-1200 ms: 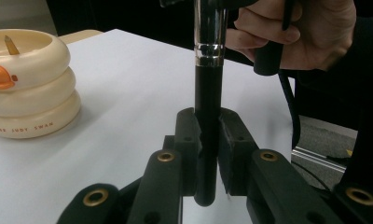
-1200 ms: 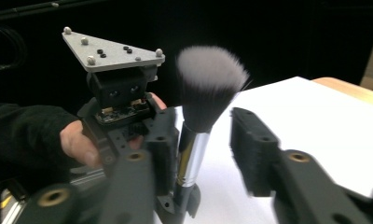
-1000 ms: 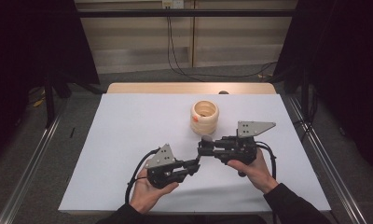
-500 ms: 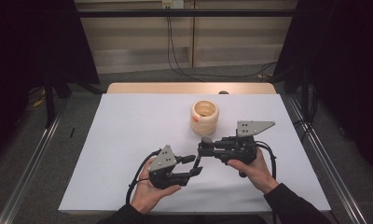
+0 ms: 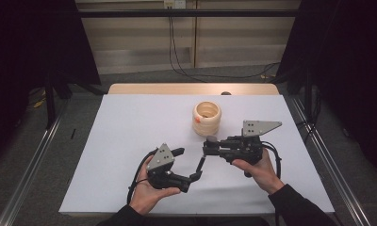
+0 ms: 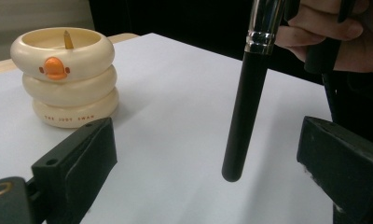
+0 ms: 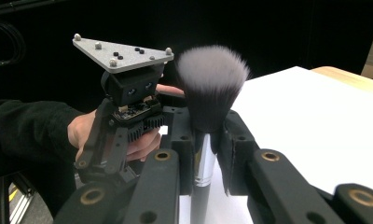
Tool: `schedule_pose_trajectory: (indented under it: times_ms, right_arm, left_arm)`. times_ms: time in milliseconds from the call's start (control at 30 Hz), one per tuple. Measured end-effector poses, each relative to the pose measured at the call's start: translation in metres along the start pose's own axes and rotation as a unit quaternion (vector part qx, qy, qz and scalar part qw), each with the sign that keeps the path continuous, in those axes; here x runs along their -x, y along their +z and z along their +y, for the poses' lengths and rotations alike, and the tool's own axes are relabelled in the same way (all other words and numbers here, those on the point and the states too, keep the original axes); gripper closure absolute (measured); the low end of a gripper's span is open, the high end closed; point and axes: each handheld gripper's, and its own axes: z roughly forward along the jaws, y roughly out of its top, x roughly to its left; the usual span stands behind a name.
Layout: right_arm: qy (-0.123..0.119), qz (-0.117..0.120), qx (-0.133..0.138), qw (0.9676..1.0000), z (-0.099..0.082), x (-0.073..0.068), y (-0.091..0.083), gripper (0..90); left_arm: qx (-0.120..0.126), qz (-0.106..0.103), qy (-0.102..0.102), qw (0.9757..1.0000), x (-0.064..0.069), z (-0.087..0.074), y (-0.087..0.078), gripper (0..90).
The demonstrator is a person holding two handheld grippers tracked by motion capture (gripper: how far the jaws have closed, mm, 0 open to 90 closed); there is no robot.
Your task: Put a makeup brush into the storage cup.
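Note:
A makeup brush with a black handle (image 6: 243,107), a silver ferrule and a grey bristle head (image 7: 212,79) hangs tilted above the white table. My right gripper (image 7: 205,135) is shut on it at the ferrule, just below the bristles. In the high view the brush (image 5: 200,165) slants down from the right gripper (image 5: 209,149) toward my left gripper (image 5: 186,165). The left gripper (image 6: 208,140) is open; its jaws have just been opening, and the handle's lower end stands between them untouched. A cream ring-stacked holder (image 5: 207,117) with an orange duck bill stands behind.
The white sheet (image 5: 130,132) covers the table, with a wooden edge (image 5: 153,88) at the back. A thin stick stands inside the cream holder (image 6: 65,77). The left gripper's grey plate (image 7: 121,53) faces the right gripper's camera. Metal rails run along both table sides.
The left gripper's jaws have opened wide and let go of the brush handle. The right gripper keeps its hold on the brush. Neither hand has shifted.

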Motion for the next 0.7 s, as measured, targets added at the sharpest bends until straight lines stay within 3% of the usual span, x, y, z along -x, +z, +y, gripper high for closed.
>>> schedule_pose_trajectory:
  times_ms: [100,167,233,267,433,467,500,600,700]
  right_arm:
    - [-0.003,-0.007,-0.002,1.0,0.001,0.0,-0.002,77.9]
    - [-0.002,-0.012,-0.001,0.9999,0.001,0.001,-0.003,77.9]
    - [-0.002,-0.016,-0.001,0.9999,0.001,0.002,-0.004,77.9]
    - [-0.002,-0.015,-0.001,0.9999,0.0,0.003,-0.004,77.9]
    - [-0.007,-0.021,0.0,0.9998,0.001,0.003,-0.005,77.9]
    - [-0.008,-0.025,-0.001,0.9997,0.001,0.003,-0.006,77.9]
    - [-0.007,-0.026,-0.001,0.9996,0.001,0.004,-0.007,77.9]
    - [-0.007,-0.032,0.003,0.9994,0.002,0.005,-0.009,77.9]
    - [-0.014,-0.037,0.004,0.9992,0.002,0.004,-0.01,77.9]
  left_arm:
    - [-0.006,0.009,-0.013,0.9999,-0.002,0.001,-0.002,2.4]
    - [-0.012,0.011,-0.005,0.9999,-0.002,0.0,-0.003,2.6]
    - [-0.018,0.021,-0.014,0.9995,-0.003,0.0,-0.004,2.4]
    - [-0.016,0.011,-0.021,0.9996,-0.004,0.0,-0.005,2.8]
    - [-0.021,0.03,-0.013,0.9993,-0.007,0.001,-0.016,1.5]
    - [-0.017,0.035,-0.009,0.9992,-0.007,0.0,-0.018,1.3]
    - [-0.012,0.027,-0.009,0.9995,-0.008,-0.001,-0.02,1.4]
    - [-0.004,0.047,-0.002,0.9989,-0.008,-0.001,-0.028,1.1]
    - [0.003,0.049,-0.007,0.9987,-0.009,-0.001,-0.035,1.5]
